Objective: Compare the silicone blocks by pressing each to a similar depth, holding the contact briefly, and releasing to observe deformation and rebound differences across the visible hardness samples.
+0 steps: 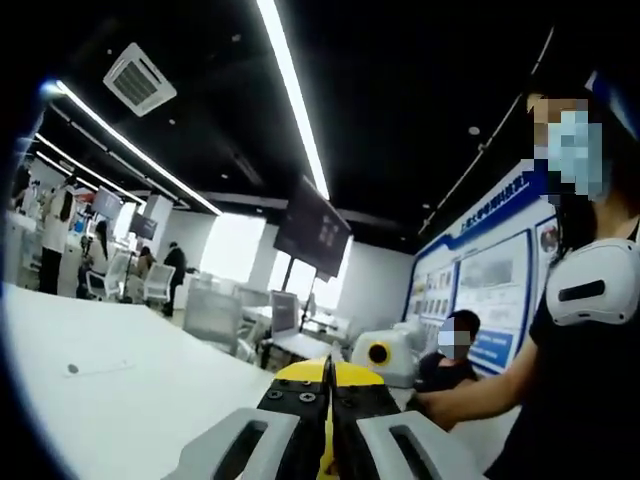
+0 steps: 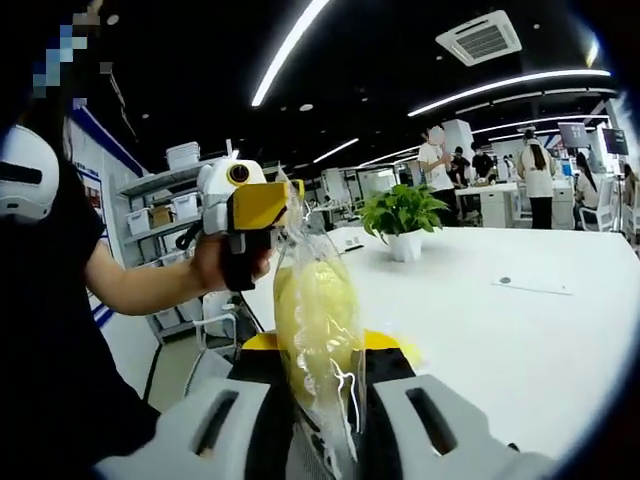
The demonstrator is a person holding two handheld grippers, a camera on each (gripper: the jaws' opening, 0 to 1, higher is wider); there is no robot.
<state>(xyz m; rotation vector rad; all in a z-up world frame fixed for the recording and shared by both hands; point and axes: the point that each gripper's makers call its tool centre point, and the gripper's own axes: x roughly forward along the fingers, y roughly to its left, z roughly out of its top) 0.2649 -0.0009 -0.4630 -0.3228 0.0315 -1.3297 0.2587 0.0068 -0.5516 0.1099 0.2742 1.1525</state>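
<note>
Plastic bag (image 2: 318, 320) holding a yellow silicone block rises between the right gripper (image 2: 320, 400) jaws, which clench it and lift it above the near edge of the white tabletop (image 2: 500, 340), likely to bring the sample out for pressing. Just behind it, the left gripper (image 2: 245, 215), held in the person's hand (image 2: 215, 265), pinches the bag's top, probably to steady or open it. In the left gripper view its jaws (image 1: 328, 400) are clenched on something yellow. Farther along the tabletop stands a potted plant (image 2: 403, 220).
</note>
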